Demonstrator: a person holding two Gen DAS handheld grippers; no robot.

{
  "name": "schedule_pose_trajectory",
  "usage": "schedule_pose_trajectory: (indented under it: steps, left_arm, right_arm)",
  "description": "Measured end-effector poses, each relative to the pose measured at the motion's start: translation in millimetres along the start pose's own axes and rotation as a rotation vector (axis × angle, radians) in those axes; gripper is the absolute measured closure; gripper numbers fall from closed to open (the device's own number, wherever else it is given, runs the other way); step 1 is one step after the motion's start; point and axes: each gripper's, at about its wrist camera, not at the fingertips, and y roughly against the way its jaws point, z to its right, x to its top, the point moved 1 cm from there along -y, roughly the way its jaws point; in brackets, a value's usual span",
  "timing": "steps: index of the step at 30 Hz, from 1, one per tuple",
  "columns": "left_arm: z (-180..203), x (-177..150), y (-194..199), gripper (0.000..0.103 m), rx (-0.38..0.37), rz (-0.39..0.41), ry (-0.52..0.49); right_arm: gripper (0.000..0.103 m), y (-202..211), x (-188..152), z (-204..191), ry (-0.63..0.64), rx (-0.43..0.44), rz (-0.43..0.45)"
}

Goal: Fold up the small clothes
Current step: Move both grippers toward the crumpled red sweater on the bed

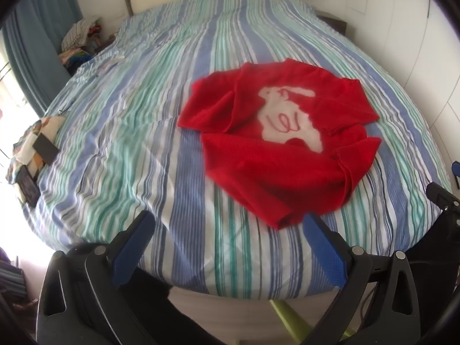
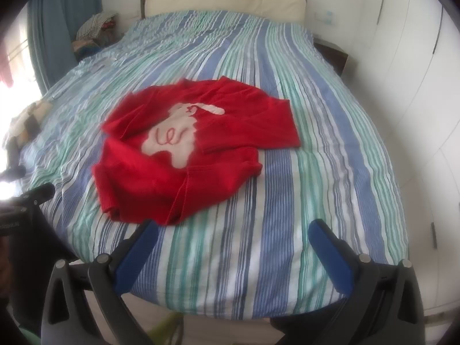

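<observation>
1. A small red sweater (image 1: 276, 146) lies on the bed, on the striped duvet (image 1: 129, 132), a little toward the foot of the bed.
2. The sweater has a pale animal shape (image 1: 289, 118) on the chest, with red curly lines inside it.
3. The sweater is not flat: one sleeve (image 2: 267, 126) goes out to the side, and the lower part is bunched and partly turned over itself.
4. The left gripper (image 1: 227, 238) is over the near edge of the bed, with its two blue-padded fingers (image 1: 135, 247) wide apart and nothing between them.
5. In the left wrist view, the tip of the right-side finger is just beside the near hem of the sweater; whether it touches the cloth cannot be told.
6. The right gripper (image 2: 233, 240) is also spread wide and holds nothing; it stands over bare duvet, near the sweater.
7. In the right wrist view, the sweater lies forward and to the left of this gripper, close to its left-side finger.
8. A cream headboard (image 2: 224, 0) stands at the far end of the bed.
9. A blue curtain (image 1: 31, 43) hangs on the left side, and a pile of clothes (image 1: 83, 33) is beside it.
10. White wardrobe doors (image 2: 414, 86) stand on the right.
</observation>
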Motion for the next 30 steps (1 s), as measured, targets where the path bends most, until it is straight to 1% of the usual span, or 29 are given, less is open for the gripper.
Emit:
schedule_pose_trajectory:
  steps: [12,16,21,24,30]
  left_arm:
    - [-0.2,-0.2,0.0,0.001,0.000,-0.001,0.000]
    - [-1.1,-2.0,-0.1,0.001,0.001,-0.001,0.002]
    - [-2.1,-8.3,-3.9,0.001,-0.002,-0.022,0.000]
    - [-0.4,-8.4,-4.4,0.001,0.002,-0.025,-0.008]
    - [-3.0,-10.9,-14.0,0.001,-0.018,-0.050,0.009]
  right_arm:
    - [0.000,6.2,4.0,-2.1,0.031,-0.042,0.017]
    - [0.000,5.4,5.8,-2.3,0.052,-0.107,0.011]
    - [0.000,6.5,10.5,-0.3,0.077,-0.198,0.016]
    - [0.000,6.8,11.4,1.2,0.084,-0.225,0.012]
    - [0.000,2.1,8.2,3.1,0.090,-0.241,-0.007]
